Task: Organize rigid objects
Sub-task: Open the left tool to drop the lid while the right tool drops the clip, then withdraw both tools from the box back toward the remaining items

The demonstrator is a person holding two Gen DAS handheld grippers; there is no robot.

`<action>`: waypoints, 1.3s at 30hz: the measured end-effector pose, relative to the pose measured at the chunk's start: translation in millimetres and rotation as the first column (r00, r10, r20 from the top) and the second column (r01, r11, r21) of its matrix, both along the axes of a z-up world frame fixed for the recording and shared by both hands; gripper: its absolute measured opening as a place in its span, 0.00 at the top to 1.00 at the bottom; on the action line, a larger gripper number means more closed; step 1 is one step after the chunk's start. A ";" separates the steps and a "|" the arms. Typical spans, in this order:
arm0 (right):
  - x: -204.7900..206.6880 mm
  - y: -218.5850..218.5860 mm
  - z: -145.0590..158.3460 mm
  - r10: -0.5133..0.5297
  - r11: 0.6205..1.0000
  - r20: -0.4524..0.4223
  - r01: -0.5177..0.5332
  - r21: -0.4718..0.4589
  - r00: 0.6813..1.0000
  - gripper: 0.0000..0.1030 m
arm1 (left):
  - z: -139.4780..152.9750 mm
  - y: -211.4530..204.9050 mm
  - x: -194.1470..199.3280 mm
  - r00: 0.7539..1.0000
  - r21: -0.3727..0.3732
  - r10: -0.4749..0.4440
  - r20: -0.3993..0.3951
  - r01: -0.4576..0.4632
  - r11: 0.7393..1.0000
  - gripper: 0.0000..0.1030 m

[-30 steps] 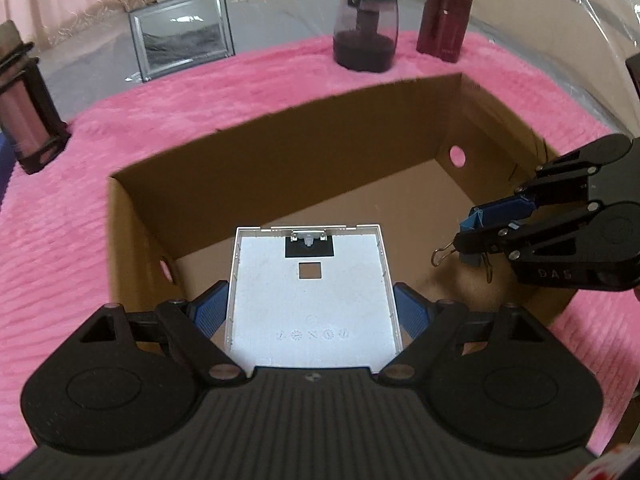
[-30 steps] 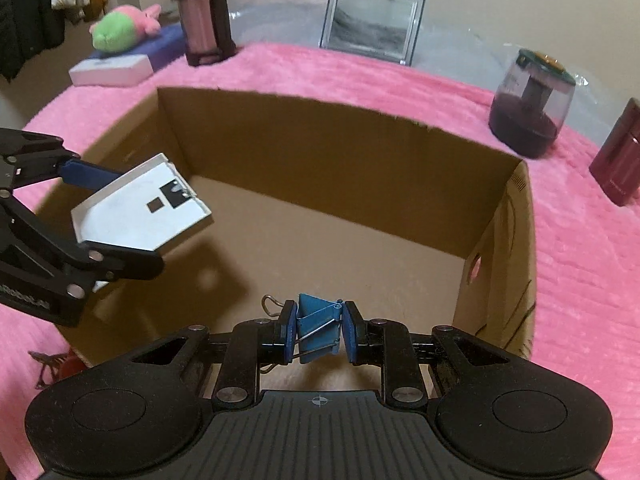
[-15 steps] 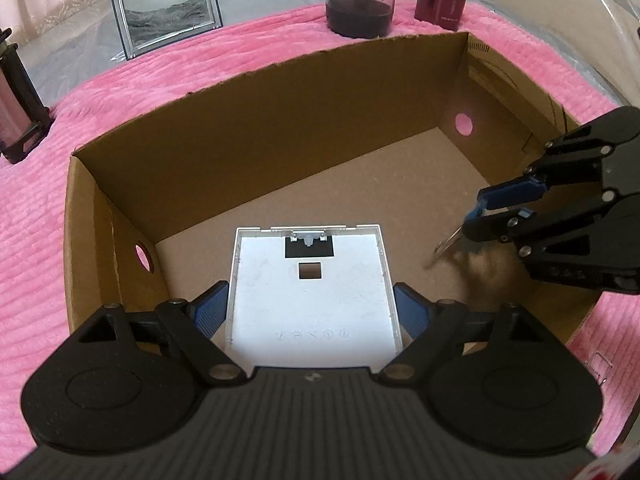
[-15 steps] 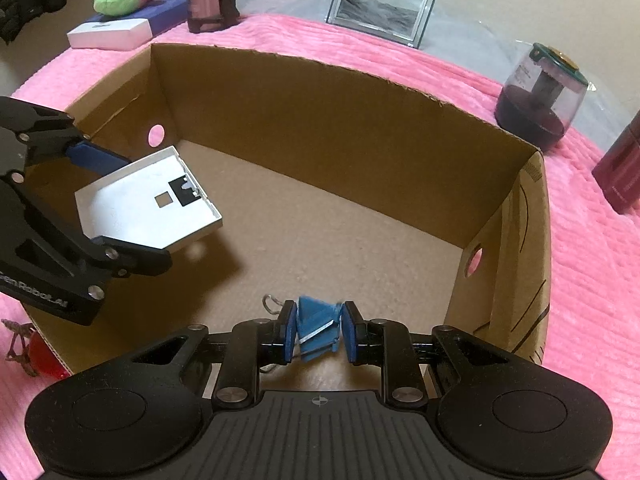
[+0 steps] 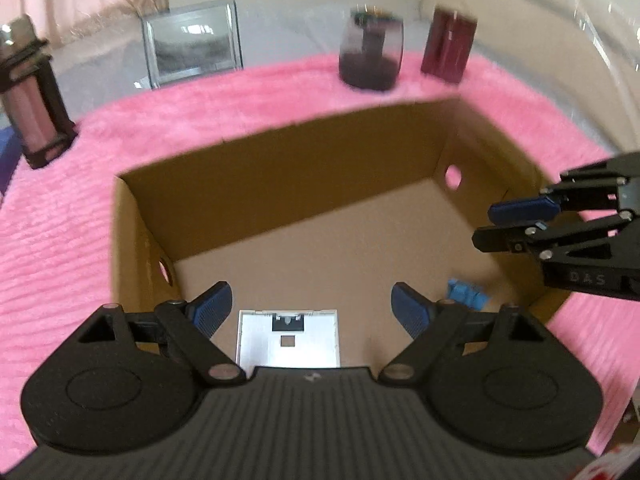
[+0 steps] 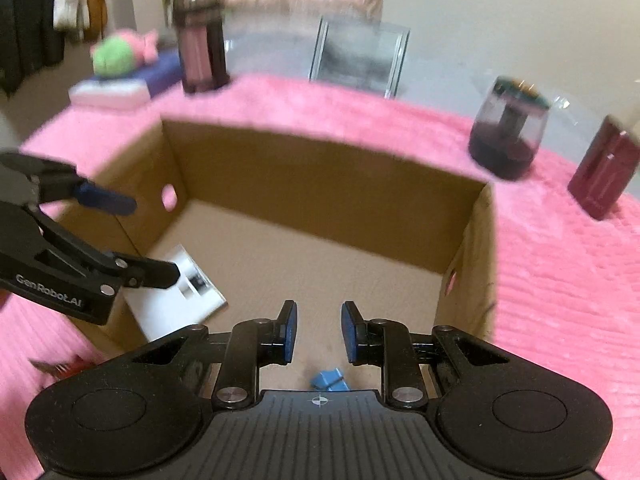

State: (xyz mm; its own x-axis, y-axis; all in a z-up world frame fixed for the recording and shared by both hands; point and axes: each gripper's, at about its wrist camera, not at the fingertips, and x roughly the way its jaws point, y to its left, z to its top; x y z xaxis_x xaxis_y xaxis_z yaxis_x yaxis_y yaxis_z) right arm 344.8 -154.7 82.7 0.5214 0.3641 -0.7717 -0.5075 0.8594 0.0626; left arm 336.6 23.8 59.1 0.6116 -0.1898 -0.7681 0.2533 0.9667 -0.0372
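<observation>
A brown cardboard box sits open on a pink blanket. A white square plate lies flat on its floor at the near left. My left gripper hovers above the plate, jaws wide and touching nothing. A small blue binder clip rests on the floor near the right wall. Above it my right gripper shows a narrow gap between its pads, with nothing in it.
Beyond the box on the pink blanket stand a picture frame, a dark jar, a maroon case and a dark-framed pink bottle. A plush toy lies far left. A small red item sits outside the box.
The left gripper let go of the white plate, and the blue clip left the right gripper. Both things now lie on the box floor, and both grippers have risen.
</observation>
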 end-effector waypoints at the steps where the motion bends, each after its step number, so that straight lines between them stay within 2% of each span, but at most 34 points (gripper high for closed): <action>1: -6.3 -1.9 8.0 -0.007 1.000 0.018 0.006 0.024 1.000 0.80 | 6.5 0.7 -7.4 1.000 -0.007 0.006 0.021 -0.006 1.000 0.19; 8: -74.8 -21.5 60.8 -0.065 0.983 0.140 0.040 0.179 0.988 0.80 | 45.4 4.4 -80.9 0.983 -0.051 0.065 0.174 -0.057 0.997 0.19; 13: -135.6 -38.2 73.3 -0.111 0.964 0.170 0.065 0.256 0.979 0.80 | 53.0 4.4 -140.9 0.963 -0.071 0.100 0.251 -0.084 0.994 0.19; 17: -179.8 -54.0 62.5 -0.174 0.951 0.168 0.120 0.286 0.970 0.76 | 45.0 4.7 -185.9 0.948 -0.107 0.143 0.284 -0.117 0.987 0.19; 19: -201.0 -61.4 52.7 -0.201 0.945 0.152 0.151 0.291 0.968 0.60 | 38.3 3.9 -208.8 0.934 -0.103 0.171 0.314 -0.145 0.984 0.19; 21: -219.7 -68.0 40.2 -0.241 0.935 0.131 0.193 0.298 0.962 0.49 | 30.4 4.1 -226.7 0.928 -0.106 0.198 0.317 -0.173 0.979 0.19; 22: -226.3 -71.2 34.9 -0.257 0.931 0.124 0.210 0.299 0.958 0.48 | 26.0 4.4 -235.3 0.925 -0.114 0.214 0.315 -0.187 0.976 0.19; 26: -255.0 -78.6 13.1 -0.288 0.928 0.104 0.251 0.277 0.952 0.47 | 10.1 3.0 -262.4 0.910 -0.134 0.266 0.318 -0.234 0.963 0.17; 29: -271.0 -79.2 0.4 -0.297 0.934 0.107 0.265 0.239 0.949 0.47 | -3.4 -1.0 -278.6 0.905 -0.119 0.279 0.321 -0.254 0.960 0.14; 36: -291.7 -76.1 -24.9 -0.290 0.939 0.077 0.268 0.214 0.954 0.46 | -35.1 -7.8 -294.4 0.923 -0.038 0.267 0.277 -0.267 0.963 0.09; 39: -293.1 -73.8 -29.4 -0.295 0.938 0.078 0.273 0.214 0.952 0.46 | -45.5 -6.9 -297.4 0.931 -0.038 0.271 0.245 -0.270 0.962 0.09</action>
